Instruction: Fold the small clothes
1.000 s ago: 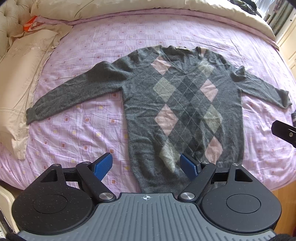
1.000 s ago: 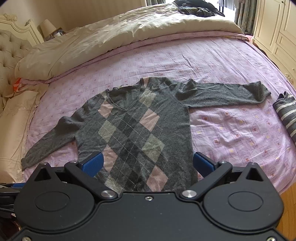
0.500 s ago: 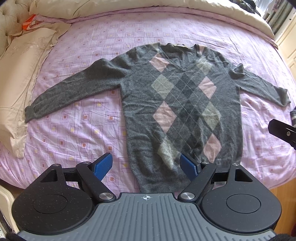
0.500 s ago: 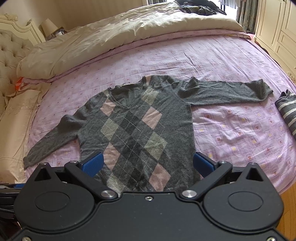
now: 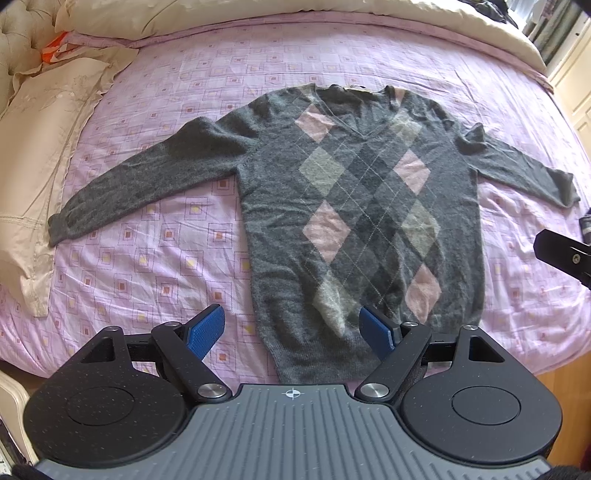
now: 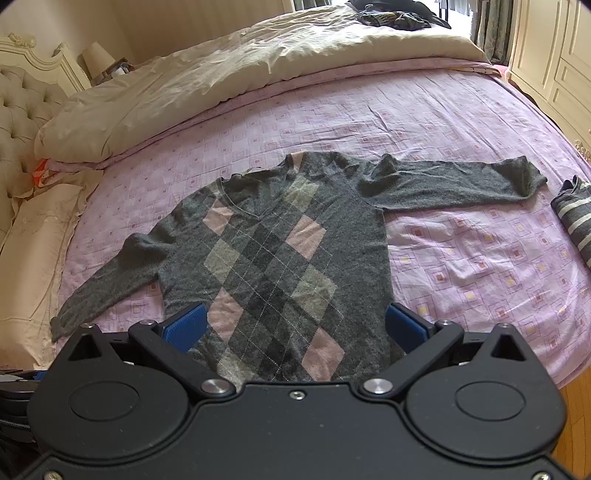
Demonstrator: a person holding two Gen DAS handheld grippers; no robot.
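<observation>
One sweater [image 5: 362, 206] flat on bed [image 5: 166, 258]; both jaws spread.

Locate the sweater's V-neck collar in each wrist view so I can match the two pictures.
Left wrist view: the V-neck collar sits upper centre, its point aimed toward the camera.
Right wrist view: the collar sits left of centre, skewed leftward.
Shared landmark: the cream duvet heaped along the bed's far side, beyond the collar in both views.

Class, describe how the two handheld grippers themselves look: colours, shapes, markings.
Left gripper: blue textured pads, black linkage arms with silver pivot pins, ribbed grey body bearing a small crosshair mark. Right gripper: same blue pads and black arms, but a smooth black body with screws.
</observation>
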